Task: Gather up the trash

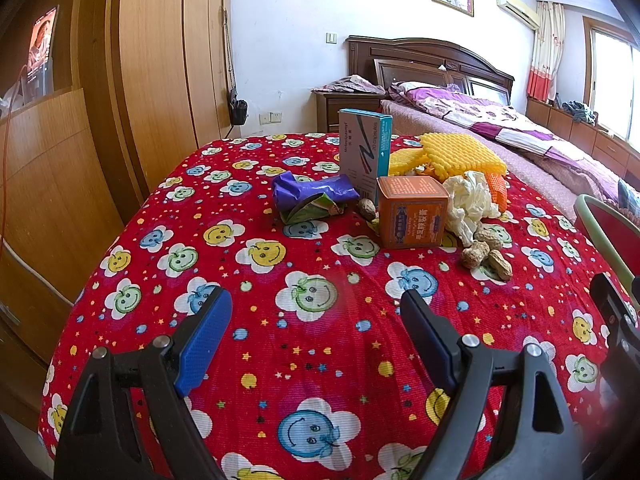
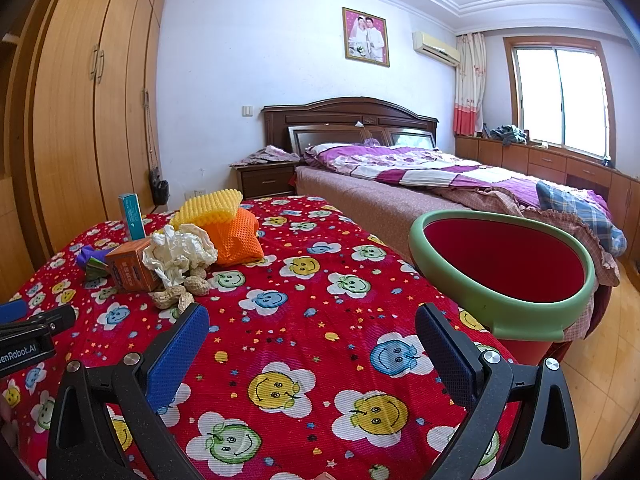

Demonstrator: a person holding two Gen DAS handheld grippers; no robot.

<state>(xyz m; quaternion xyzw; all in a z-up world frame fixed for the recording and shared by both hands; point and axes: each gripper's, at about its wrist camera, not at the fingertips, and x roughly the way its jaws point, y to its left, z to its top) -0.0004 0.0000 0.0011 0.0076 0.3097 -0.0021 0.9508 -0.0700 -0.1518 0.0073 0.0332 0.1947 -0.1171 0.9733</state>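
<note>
Several peanut shells (image 1: 486, 254), crumpled white tissue (image 1: 470, 202), upright orange box (image 1: 412, 212)

A wooden wardrobe (image 2: 80, 100) lines the left wall. A bed (image 2: 420, 176) with a dark headboard (image 2: 348, 120) and a purple quilt (image 2: 400, 160) stands behind, a nightstand (image 2: 264, 178) beside it. A framed photograph (image 2: 366, 37) hangs above, an air conditioner (image 2: 436, 49) near the curtain (image 2: 470, 84) and window (image 2: 560, 96).

The trash lies clustered on the table (image 1: 320, 360): the wrapper (image 1: 312, 196) at the left, the small box (image 1: 412, 216) in front of the tall box (image 1: 364, 152), and the tissue (image 1: 470, 200) to the right. Peanuts (image 1: 486, 254) lie nearest, the foam nets (image 1: 460, 156) farthest. The bin (image 2: 504, 272) stands at the table's right edge, well apart from the cluster.
</note>
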